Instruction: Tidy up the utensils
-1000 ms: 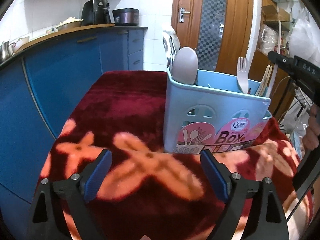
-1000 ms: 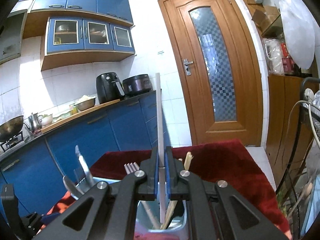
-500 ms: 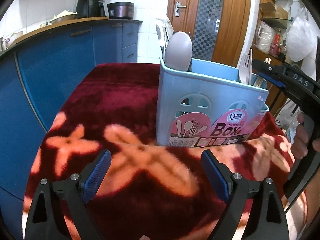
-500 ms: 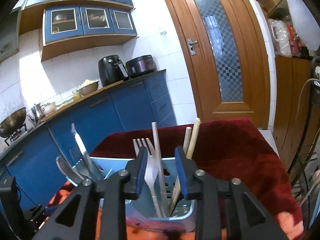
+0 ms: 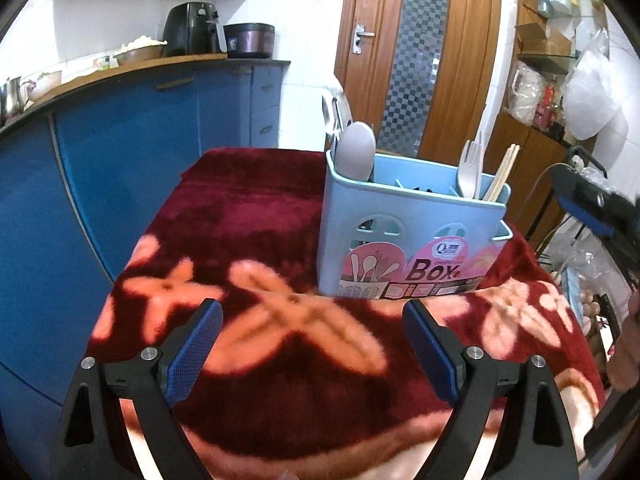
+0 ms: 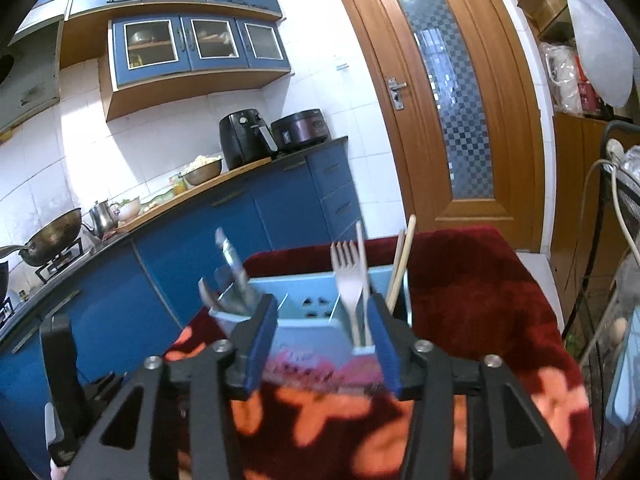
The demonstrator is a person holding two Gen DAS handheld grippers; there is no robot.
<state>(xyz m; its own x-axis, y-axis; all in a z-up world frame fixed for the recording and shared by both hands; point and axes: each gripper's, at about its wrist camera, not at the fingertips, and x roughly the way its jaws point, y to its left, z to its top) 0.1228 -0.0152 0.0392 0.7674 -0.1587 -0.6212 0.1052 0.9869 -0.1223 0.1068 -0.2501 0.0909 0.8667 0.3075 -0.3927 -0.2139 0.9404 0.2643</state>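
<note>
A light blue utensil box (image 5: 408,236) stands on the dark red flowered cloth (image 5: 248,216). It holds a grey spoon (image 5: 357,151) and metal utensils at its left end, and a pale fork (image 5: 472,168) and chopsticks (image 5: 502,172) at its right end. My left gripper (image 5: 312,348) is open and empty, low over the cloth in front of the box. My right gripper (image 6: 324,340) is open and empty just in front of the box (image 6: 308,316), with the fork (image 6: 348,280) and chopsticks (image 6: 400,268) beyond it.
Blue kitchen cabinets (image 5: 120,152) with a worktop run along the left. A wooden door (image 5: 420,56) stands behind the table. Shelves, bags and cables (image 5: 560,92) crowd the right side. The cloth's right edge (image 6: 560,320) drops off near a wire rack.
My right gripper opened and let go of the pale chopstick, which now stands in the box, then drew back and down. My left gripper stayed open and shifted slightly.
</note>
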